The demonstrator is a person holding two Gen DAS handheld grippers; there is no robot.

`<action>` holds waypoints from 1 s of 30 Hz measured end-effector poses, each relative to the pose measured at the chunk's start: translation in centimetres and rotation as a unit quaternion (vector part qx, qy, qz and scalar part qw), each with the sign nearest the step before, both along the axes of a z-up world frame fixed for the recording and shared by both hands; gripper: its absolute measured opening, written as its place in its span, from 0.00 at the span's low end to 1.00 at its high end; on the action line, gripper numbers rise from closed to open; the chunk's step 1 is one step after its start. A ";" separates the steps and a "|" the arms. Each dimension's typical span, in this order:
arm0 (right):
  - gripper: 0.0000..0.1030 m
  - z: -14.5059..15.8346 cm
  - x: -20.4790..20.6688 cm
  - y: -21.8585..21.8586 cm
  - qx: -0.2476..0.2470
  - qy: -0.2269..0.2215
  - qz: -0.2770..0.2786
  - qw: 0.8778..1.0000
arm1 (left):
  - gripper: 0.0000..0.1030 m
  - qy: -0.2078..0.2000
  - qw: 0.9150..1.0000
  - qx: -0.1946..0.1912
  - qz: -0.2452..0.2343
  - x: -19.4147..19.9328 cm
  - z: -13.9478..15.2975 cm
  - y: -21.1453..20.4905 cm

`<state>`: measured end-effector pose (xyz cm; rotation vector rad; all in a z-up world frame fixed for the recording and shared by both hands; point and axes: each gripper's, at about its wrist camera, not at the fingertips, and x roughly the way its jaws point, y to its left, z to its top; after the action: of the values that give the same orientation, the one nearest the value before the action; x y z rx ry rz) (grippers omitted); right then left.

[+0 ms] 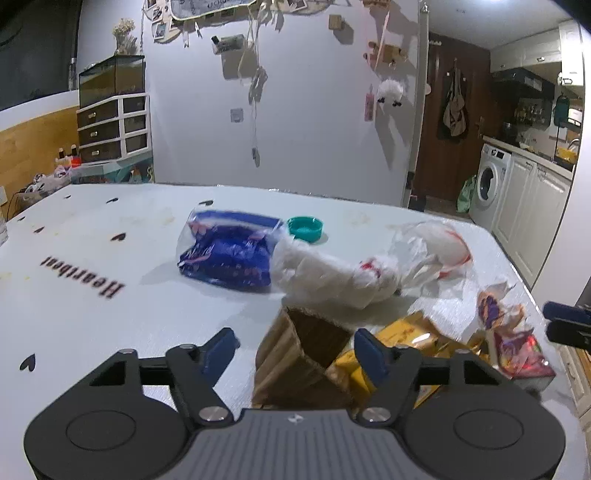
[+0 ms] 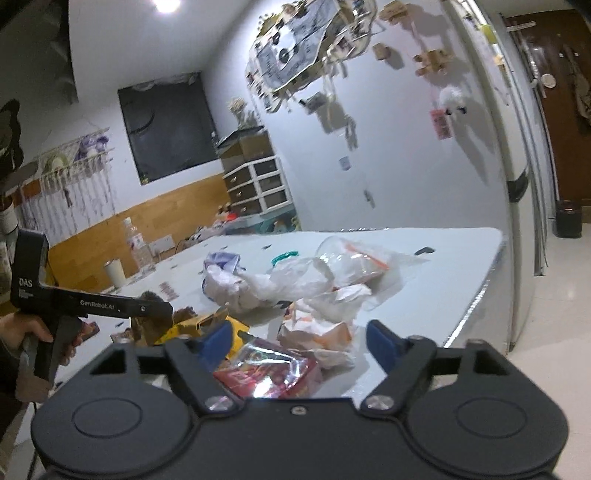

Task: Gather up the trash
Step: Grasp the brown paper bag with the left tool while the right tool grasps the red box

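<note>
Cardboard box (image 1: 295,354) between parted left gripper (image 1: 295,350) jaws, untouched

The right gripper (image 2: 295,341) hangs, jaws apart, over a red shiny wrapper (image 2: 267,373) on the white table (image 2: 461,254).

Pretty dim indoor light with a cold bluish cast – the one ceiling lamp (image 2: 167,5) blows out at the top of the right wrist view. Wall decorations (image 1: 255,85) throw long hard shadows down the white wall. Heavy fisheye bending and dark corners in both views. The crumpled plastic (image 1: 332,273) mid-desk (image 1: 92,314) is smeared – motion blur. Glare on the red wrapper (image 2: 266,373).
</note>
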<state>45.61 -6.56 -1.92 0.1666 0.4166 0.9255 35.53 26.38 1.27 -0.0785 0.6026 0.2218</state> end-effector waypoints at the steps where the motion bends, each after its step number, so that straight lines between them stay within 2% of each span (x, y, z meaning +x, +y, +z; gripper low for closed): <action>1: 0.68 -0.2 0.2 0.3 -0.002 0.000 0.004 1.000 | 0.63 0.001 1.000 -0.001 0.001 -0.2 -0.1 0.1; 4: 0.63 -0.7 0.8 1.0 -0.003 0.009 0.019 1.000 | 0.55 0.003 1.000 -0.008 0.005 -0.6 -0.4 0.6; 10: 0.63 -1.2 0.2 2.0 -0.012 0.016 0.073 0.997 | 0.46 0.006 1.000 -0.008 0.011 -1.5 -0.3 1.1; 14: 0.63 -1.1 -1.0 1.9 -0.030 0.020 0.092 0.995 | 0.33 0.003 1.000 -0.011 0.015 -2.0 -0.2 1.2; 15: 0.63 -1.0 -1.4 1.8 -0.037 0.020 0.097 0.994 | 0.33 0.004 1.000 -0.010 0.016 -2.1 -0.2 1.2; 18: 0.63 -0.7 -2.6 1.9 -0.056 0.016 0.099 0.993 | 0.33 0.009 1.000 -0.007 0.015 -2.5 -0.4 1.0; 22: 0.72 0.1 -4.2 2.3 -0.067 0.003 0.086 0.994 | 0.32 0.012 1.000 -0.009 0.007 -3.3 -0.6 0.5; 26: 0.73 0.5 -4.9 3.1 -0.072 0.000 0.093 0.993 | 0.31 0.020 1.000 0.001 -0.013 -4.4 -0.7 -0.5; 29: 0.73 0.5 -5.2 3.9 -0.079 -0.001 0.093 0.993 | 0.18 0.033 0.999 0.008 -0.028 -5.5 -0.7 -1.4; 30: 0.73 0.5 -5.3 4.1 -0.081 -0.001 0.092 0.992 | 0.18 0.038 0.999 0.008 -0.035 -5.8 -0.8 -1.7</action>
<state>40.30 -2.44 -1.43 -0.0210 0.5090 1.0683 29.70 24.68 0.50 -0.0329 0.6775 0.1627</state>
